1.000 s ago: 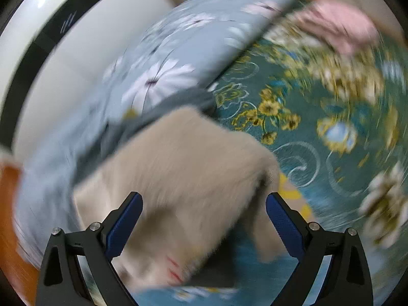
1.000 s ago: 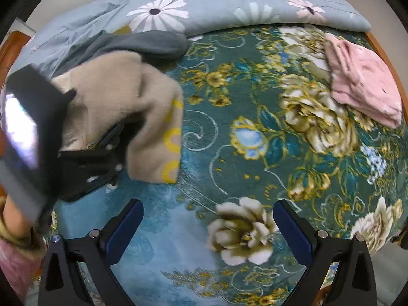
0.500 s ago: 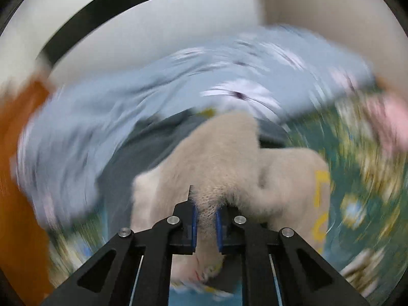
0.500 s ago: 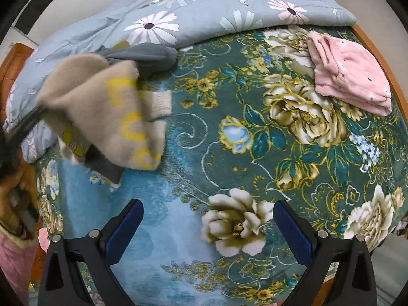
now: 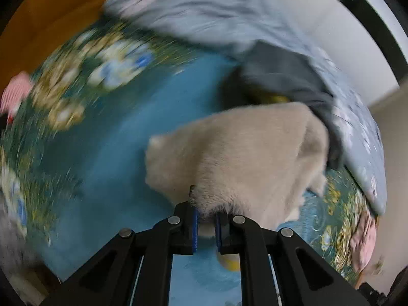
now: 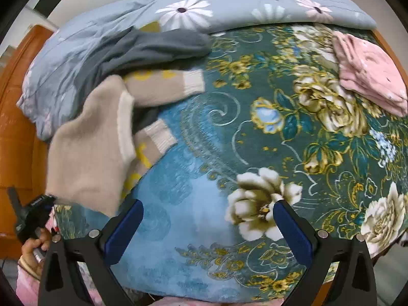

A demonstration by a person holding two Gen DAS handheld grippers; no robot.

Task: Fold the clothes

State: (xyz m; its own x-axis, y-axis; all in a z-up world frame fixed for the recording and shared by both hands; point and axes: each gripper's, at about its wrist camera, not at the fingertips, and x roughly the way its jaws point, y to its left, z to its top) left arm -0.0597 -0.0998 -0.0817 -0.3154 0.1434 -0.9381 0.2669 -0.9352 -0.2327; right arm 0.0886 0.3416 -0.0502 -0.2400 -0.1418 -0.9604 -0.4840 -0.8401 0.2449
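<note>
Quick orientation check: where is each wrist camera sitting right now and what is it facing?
Left wrist: on the left gripper, close above the bed, facing the beige sweater it clamps; only the gripper shows.
Right wrist: on the right gripper, open and empty, above the bedspread, facing the quilt; a hand shows at lower left.
Shared: sweater, grey garment, quilt, bedspread and pink clothes.

My left wrist cam sits right against the beige sweater (image 5: 242, 153), facing the headboard end, blurred. My right wrist cam looks down the floral bedspread (image 6: 255, 132) from farther back. Both catch the sweater, grey garment (image 6: 153, 48) and blue quilt (image 6: 229, 7).
</note>
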